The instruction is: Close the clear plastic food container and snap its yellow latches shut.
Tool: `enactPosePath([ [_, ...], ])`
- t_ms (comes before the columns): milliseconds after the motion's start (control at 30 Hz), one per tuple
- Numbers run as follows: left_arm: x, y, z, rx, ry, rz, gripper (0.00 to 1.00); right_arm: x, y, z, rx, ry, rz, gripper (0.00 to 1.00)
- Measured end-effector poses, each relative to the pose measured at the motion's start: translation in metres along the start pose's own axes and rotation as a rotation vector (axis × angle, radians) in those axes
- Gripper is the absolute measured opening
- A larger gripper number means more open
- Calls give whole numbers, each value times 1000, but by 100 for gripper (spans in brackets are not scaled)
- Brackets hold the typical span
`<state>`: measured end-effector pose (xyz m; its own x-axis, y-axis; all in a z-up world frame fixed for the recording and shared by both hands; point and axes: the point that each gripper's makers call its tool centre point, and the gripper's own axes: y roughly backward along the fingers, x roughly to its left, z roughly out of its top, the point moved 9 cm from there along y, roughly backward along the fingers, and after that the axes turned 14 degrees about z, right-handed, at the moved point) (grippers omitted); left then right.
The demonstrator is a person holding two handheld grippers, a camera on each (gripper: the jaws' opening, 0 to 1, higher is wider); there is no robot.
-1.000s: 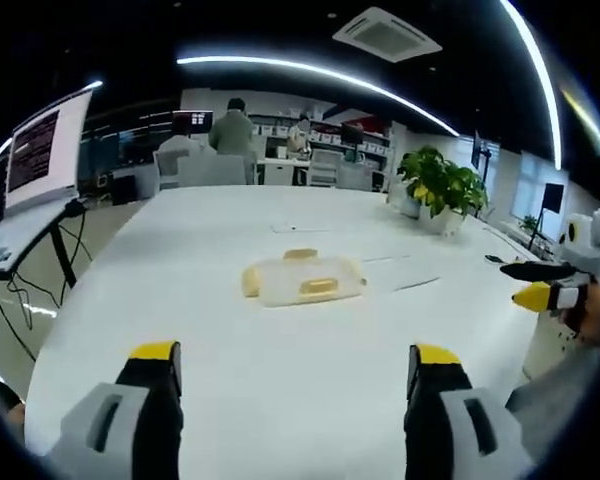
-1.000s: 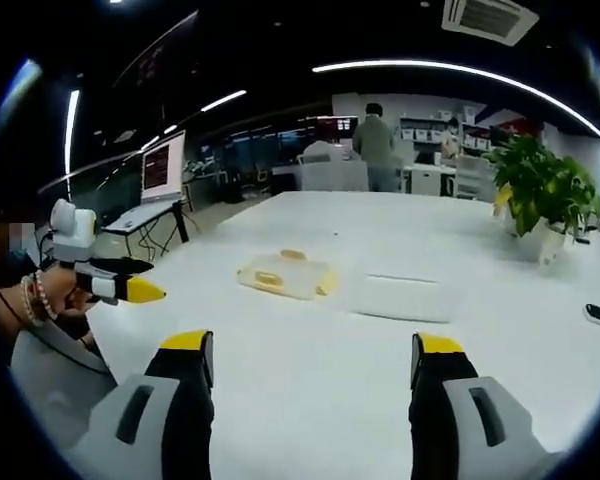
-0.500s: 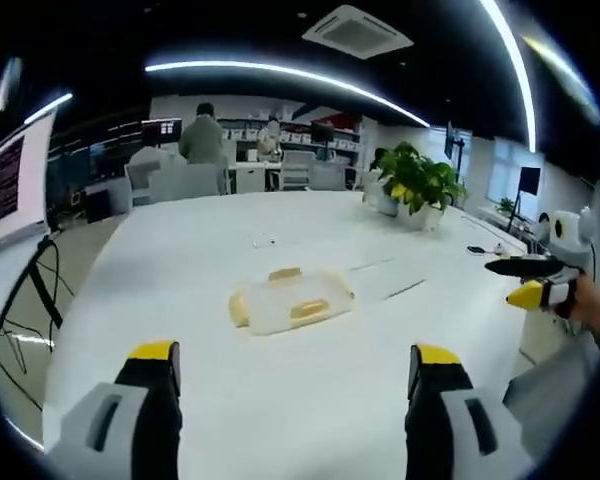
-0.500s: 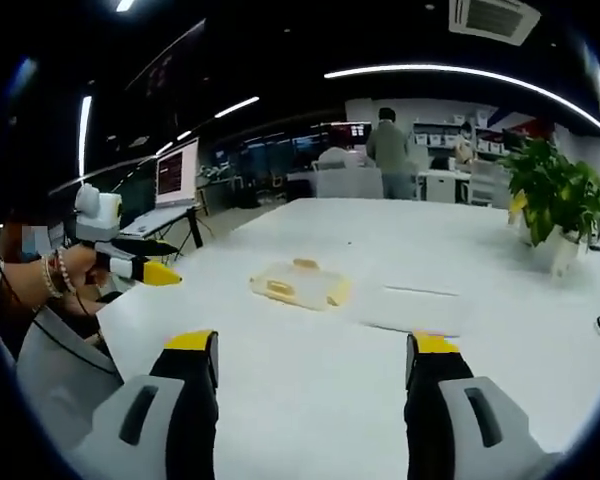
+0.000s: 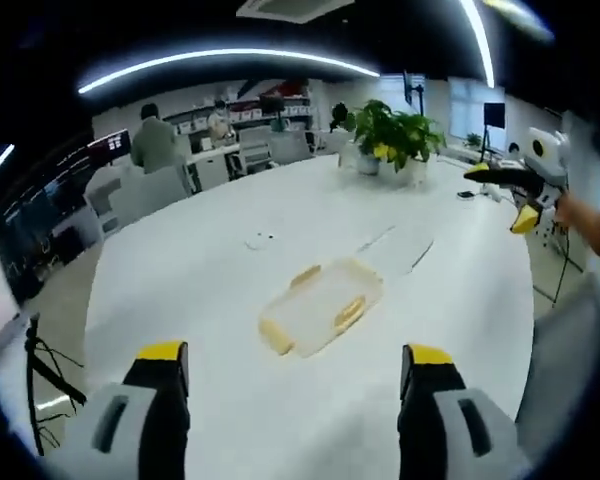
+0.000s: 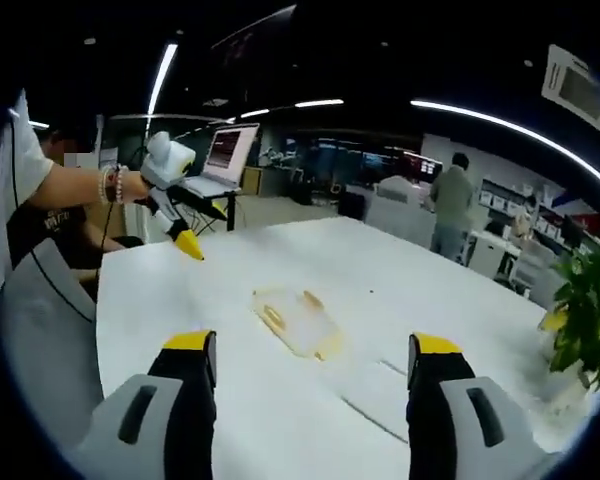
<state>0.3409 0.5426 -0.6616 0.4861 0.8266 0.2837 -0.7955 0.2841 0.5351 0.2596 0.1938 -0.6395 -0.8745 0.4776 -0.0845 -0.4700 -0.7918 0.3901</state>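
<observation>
We have not started yet. The clear box [image 5: 322,307] with yellow latches [image 5: 351,312] sits alone on the white tabletop [image 5: 180,280]. Our left tool [image 5: 290,365] and right tool [image 6: 305,355] are both spread wide, holding nothing.

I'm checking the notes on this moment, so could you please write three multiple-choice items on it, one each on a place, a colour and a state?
1. Where is the food container?
A. on the white table
B. on a chair
C. held in tongs

2. What colour are its latches?
A. blue
B. yellow
C. red

3. How do the left tongs stand?
A. shut on the container
B. shut on nothing
C. open

Answers: 1 A, it lies flat on the tabletop; 2 B, yellow tabs show on its sides; 3 C, the jaws stand wide apart, short of the container.
</observation>
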Motion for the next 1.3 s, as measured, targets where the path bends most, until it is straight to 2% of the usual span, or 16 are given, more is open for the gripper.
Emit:
enactPosePath([
  [67,4,-8,3,-2,-76,2,87,-6,-7,4,22,37,-7,75],
  [100,5,-15,2,22,-94,-41,85,-2,-15,8,5,83,115,72],
  [133,5,-19,1,50,-96,-73,83,-1,-18,9,16,88,162,67],
  [167,7,-22,0,96,-95,-97,80,-5,-21,12,24,70,141,59],
  [233,10,-26,0,152,-85,-92,81,-13,-29,11,113,97,168,47],
  [300,7,-31,2,140,-150,-126,83,-20,-39,2,277,57,217,49],
  [333,7,-34,4,139,-189,-134,82,-30,-48,-2,330,91,229,50],
  [400,8,-42,6,137,-261,-154,76,-37,-61,-4,364,193,282,48],
  [467,8,-49,6,149,-332,-186,73,-44,-73,-8,409,172,350,46],
  [600,8,-70,8,162,-408,-258,79,-63,-95,-6,457,254,384,39],
  [733,7,-95,9,183,-470,-326,77,-80,-117,-11,472,240,456,43],
  [833,6,-115,8,208,-501,-399,74,-97,-130,-21,552,263,466,43],
  [900,8,-129,4,248,-543,-414,75,-109,-141,-29,615,300,470,42],
  [967,6,-142,3,264,-556,-417,74,-116,-154,-36,624,267,499,44],
  [1067,0,-152,2,259,-580,-463,71,-117,-168,-44,633,206,565,51],
  [1300,-11,-169,-12,311,-595,-538,69,-125,-189,-64,767,251,560,50],
])
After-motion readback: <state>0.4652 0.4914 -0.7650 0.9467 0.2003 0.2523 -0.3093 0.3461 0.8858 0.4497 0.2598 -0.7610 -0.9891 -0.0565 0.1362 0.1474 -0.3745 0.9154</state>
